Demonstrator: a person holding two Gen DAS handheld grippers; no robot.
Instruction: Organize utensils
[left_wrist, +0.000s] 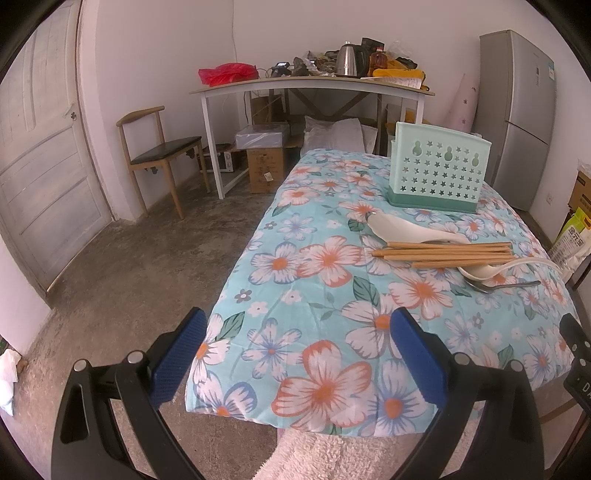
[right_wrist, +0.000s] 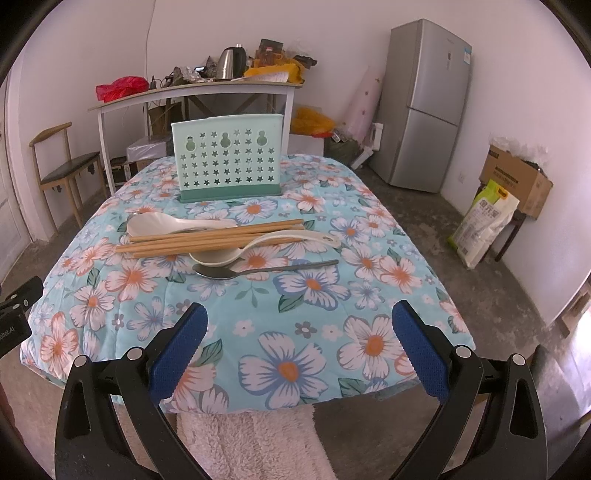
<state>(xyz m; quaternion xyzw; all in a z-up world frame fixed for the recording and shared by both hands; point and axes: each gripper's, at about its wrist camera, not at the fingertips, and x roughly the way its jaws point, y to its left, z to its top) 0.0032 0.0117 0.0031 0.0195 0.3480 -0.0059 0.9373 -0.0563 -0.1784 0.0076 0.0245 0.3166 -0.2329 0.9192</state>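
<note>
A mint-green utensil holder (right_wrist: 227, 158) (left_wrist: 439, 166) with star holes stands upright at the far end of the flowered table (right_wrist: 314, 332) (left_wrist: 295, 288). In front of it lie several wooden chopsticks (right_wrist: 210, 240) (left_wrist: 443, 251), two white spoons (right_wrist: 173, 222) (right_wrist: 266, 242) (left_wrist: 402, 227) and a metal spoon (right_wrist: 258, 270) (left_wrist: 498, 286), piled loosely. My left gripper (left_wrist: 295, 354) hovers open over the table's near left corner. My right gripper (right_wrist: 299, 354) hovers open over the near edge, well short of the utensils. Both hold nothing.
A pink fluffy cloth (right_wrist: 251, 443) hangs below the table's near edge. Behind stands a white desk (left_wrist: 314, 86) cluttered with a kettle and bags, a wooden chair (left_wrist: 159, 155) at left, a grey fridge (right_wrist: 424, 103) and cardboard boxes (right_wrist: 517, 177) at right.
</note>
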